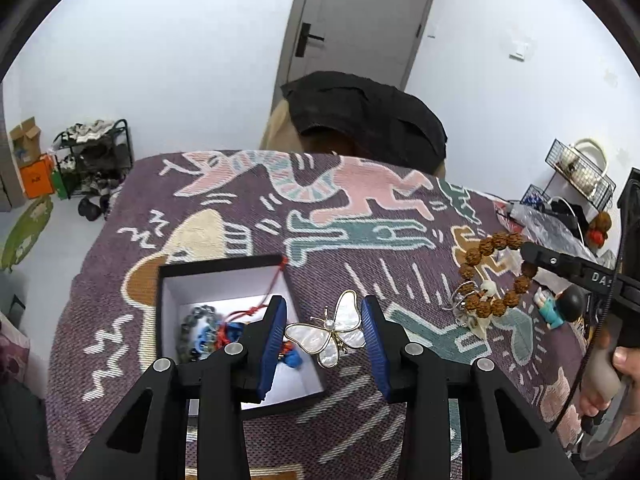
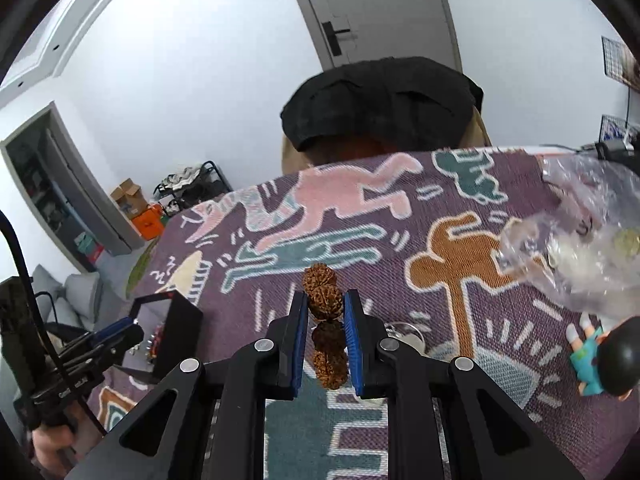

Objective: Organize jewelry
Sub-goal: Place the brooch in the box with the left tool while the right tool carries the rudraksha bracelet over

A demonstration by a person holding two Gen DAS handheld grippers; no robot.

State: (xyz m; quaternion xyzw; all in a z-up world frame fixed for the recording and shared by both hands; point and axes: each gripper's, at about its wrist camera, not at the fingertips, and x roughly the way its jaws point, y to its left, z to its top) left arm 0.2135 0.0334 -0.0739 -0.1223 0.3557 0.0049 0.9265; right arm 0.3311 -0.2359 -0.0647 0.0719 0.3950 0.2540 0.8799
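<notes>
Butterfly brooch (image 1: 330,330) sits between the blue pads of our left gripper (image 1: 325,336), wingtips touching both pads; we read it as held, jaws at a middling width. It hangs just over the right edge of the open box (image 1: 224,276), which already holds a grey bead bracelet (image 1: 200,330), a red cord (image 1: 276,284) and blue pieces.

Seed bracelet (image 2: 324,328) is pinched in our right gripper (image 2: 326,336), jaws narrow, a few beads between the pads. From the left camera the loop (image 1: 494,274) hangs clear of the cloth (image 1: 360,240), over a silver ring (image 1: 464,300) and near a small figurine (image 1: 560,304).

Risks, as we judge them:
- Brooch is gripped only by thin wing edges; a tilt or jolt could let it rotate out and fall outside the box.
- Bracelet hangs by a few beads; swinging may slip it or snag the ring.
- Both grippers heading for one small box may collide at the rim.
</notes>
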